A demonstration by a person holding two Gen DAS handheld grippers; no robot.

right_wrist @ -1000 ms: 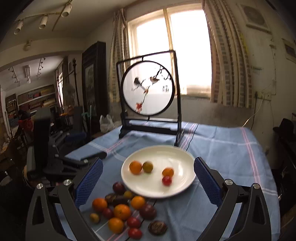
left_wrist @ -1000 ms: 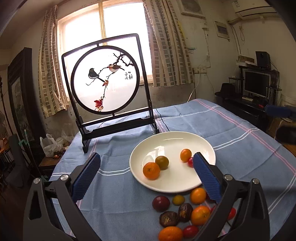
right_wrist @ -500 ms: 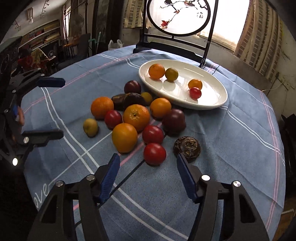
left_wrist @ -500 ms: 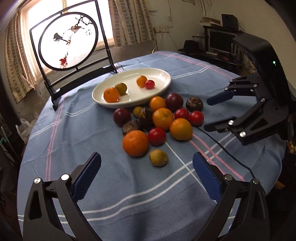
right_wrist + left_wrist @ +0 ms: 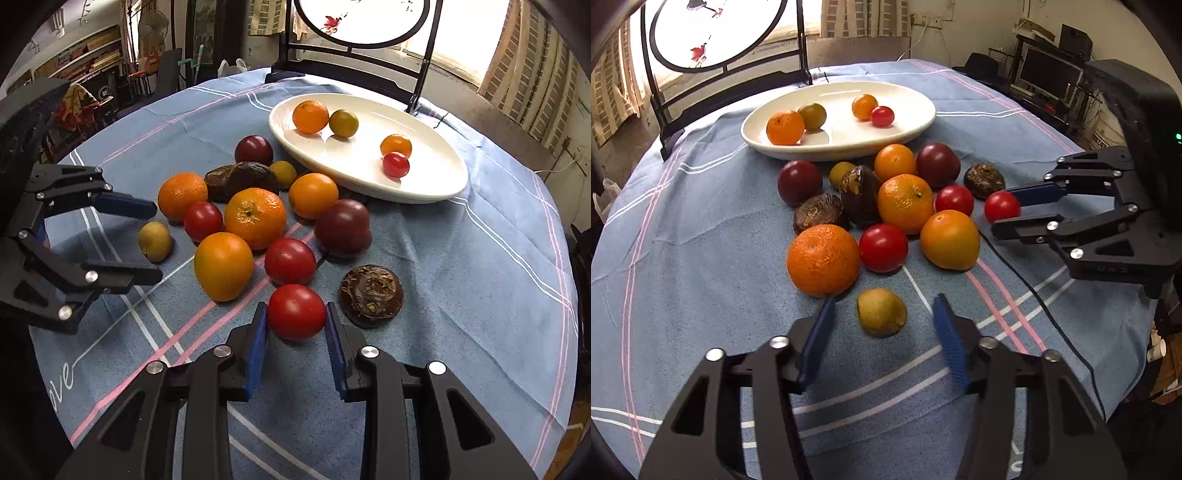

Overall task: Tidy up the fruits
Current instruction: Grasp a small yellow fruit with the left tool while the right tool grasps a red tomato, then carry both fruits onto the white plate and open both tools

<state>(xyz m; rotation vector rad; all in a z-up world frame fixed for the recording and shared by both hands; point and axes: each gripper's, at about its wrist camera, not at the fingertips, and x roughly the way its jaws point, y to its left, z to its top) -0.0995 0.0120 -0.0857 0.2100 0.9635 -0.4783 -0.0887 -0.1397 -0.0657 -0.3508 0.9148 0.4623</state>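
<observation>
**Right wrist view: both tongs close in on a fruit each**

Right wrist view shows the right gripper (image 5: 296, 332) with its jaws closing, blue pads hard against a red tomato (image 5: 296, 311) that sits on the cloth between them, likely the pick that goes to the white plate (image 5: 436, 188) ahead. Just right of the pads lies a dark brown fruit (image 5: 371, 295), near enough to get nudged. Over on the left, the left gripper (image 5: 882, 334) is closing too, a small yellow-green fruit (image 5: 881, 312) between its jaws with gaps on both sides, so no grip yet. Just beyond its left pad sits a large orange (image 5: 823, 260), crowding that side. Further ahead the pile of loose fruit stands between both tongs and the plate, so my guess is lift first, then carry over.
</observation>
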